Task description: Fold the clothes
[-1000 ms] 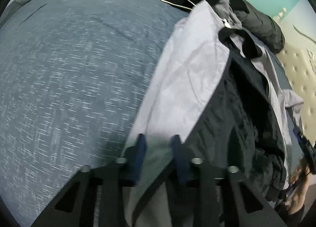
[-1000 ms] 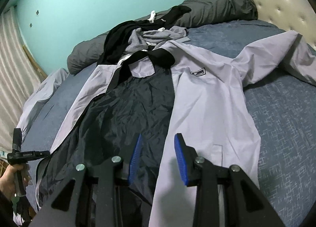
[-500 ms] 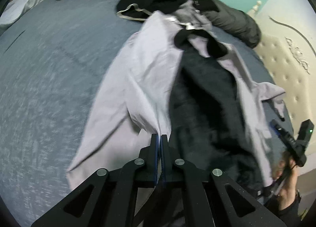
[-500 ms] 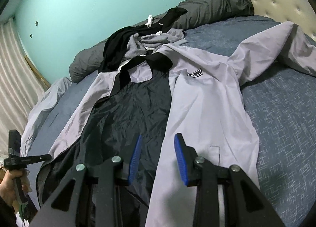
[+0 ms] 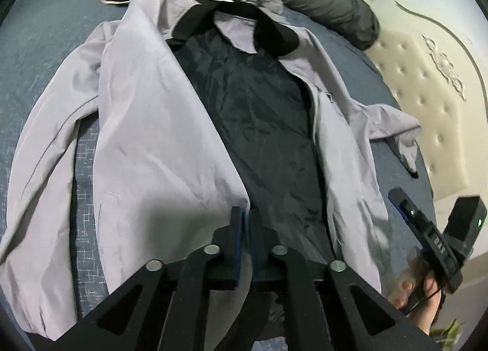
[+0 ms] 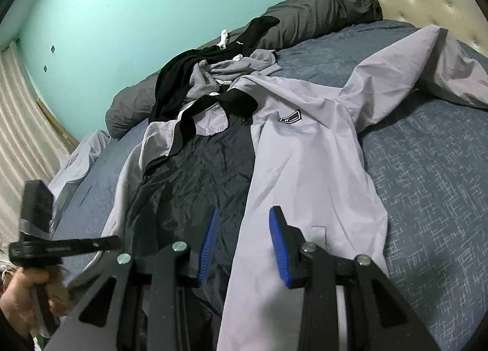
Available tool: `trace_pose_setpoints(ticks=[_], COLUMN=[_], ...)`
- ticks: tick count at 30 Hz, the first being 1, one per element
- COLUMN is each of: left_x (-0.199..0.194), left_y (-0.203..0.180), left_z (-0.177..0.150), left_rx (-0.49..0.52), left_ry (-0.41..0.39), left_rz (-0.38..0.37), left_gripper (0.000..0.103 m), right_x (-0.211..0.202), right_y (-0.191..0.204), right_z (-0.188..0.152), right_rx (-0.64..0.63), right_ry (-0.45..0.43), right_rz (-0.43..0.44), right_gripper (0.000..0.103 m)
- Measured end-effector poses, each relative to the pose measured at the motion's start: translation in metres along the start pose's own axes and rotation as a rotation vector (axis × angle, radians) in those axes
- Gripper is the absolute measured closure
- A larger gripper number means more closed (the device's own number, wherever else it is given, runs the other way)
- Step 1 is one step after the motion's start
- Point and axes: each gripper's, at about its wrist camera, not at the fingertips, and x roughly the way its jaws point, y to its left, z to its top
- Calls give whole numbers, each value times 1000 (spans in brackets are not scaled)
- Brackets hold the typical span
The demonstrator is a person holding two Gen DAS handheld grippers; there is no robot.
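Observation:
A pale grey jacket [image 5: 152, 137] with black lining [image 5: 259, 122] lies open, front up, on the blue bedspread [image 5: 45, 30]. My left gripper [image 5: 246, 213] hovers at the jacket's bottom hem. The corner of the left front panel lies right at its tips. Its jaws are opening, a narrow gap shows, and the pads do not press the cloth. My right gripper [image 6: 244, 219] stands open above the inner edge of the jacket's [image 6: 305, 152] other front panel, with nothing between its fingers. Each view shows the other gripper in a hand at the bed's near edge.
A heap of black and grey clothes [image 6: 189, 76] lies behind the jacket's collar, against a dark grey rolled duvet [image 6: 320, 9]. A padded cream headboard [image 5: 427, 91] stands to the right, a teal wall behind. One jacket sleeve [image 6: 442, 61] stretches toward the headboard.
The left gripper shut on the jacket's left front edge, dragged that panel across over the black lining, and its jaws have now parted slightly. The right gripper stayed open, almost still.

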Motion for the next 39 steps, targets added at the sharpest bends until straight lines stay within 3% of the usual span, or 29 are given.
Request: trace_pose_setpoints(ticks=[1,2,3,7,13,17,20,28,31,33,39], left_x=[-7,-15,-24,-59,-98,-89,-77,-58,-55,-55,-88], left_y=[2,5,7,21,90,143,170,190,189,189,184], left_z=[1,2,3,15,23,9,-5,-30,-35,-37,-23], left_rx=[-7,-16,-25,-30,-98,-140,-156,-97,-54,-27,74], left_ry=[-15,-31,-46,-102,-143,-83,-45,36,62,73,32], left_rz=[2,4,7,42,188,312,364,396,424,443,546], left_gripper=[71,47,38,38,32,31,31,32,59,91,100], right_x=[0,0,1,2,2,3,4,7,8,8,8], right_y=[0,0,0,0,6,4,4,6,6,6,4], right_z=[0,1,1,0,-2,-1,-1,-2,-2,-2,-2], right_rx=[-2,-3,-2,-2,-19,-13,-11,-19,-17,-16,-1], right_ry=[0,0,0,6,4,6,9,17,18,17,15], right_rz=[0,0,1,3,3,-1,0,0,1,1,1], right_gripper=[69,69,69,69,69,69,69,69,69,69,69])
